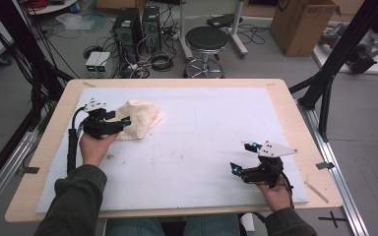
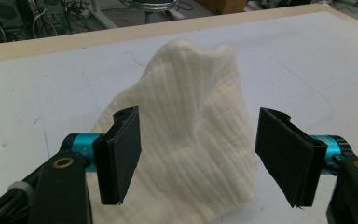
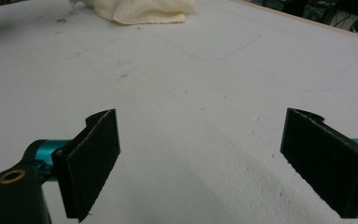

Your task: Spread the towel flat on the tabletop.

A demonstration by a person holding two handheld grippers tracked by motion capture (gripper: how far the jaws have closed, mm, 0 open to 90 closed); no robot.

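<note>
Cream ribbed cloth [image 1: 139,119] lies bunched on the white sheet of the table [image 1: 202,147], far-left part, one end humped up. Left gripper [image 1: 123,122] sits at the cloth's near-left edge, pointing right into it; person's left hand [image 1: 96,147] behind it. In the left gripper view the jaws stand spread wide, cloth [image 2: 191,135] between them, pads [image 2: 121,156] not pressing on the fabric. Right gripper [image 1: 241,157] is at the near-right of the table, well apart from the cloth, held low over bare sheet. Its jaws are spread wide, nothing between them; the cloth [image 3: 140,10] shows far off at the top left of the right gripper view.
</note>
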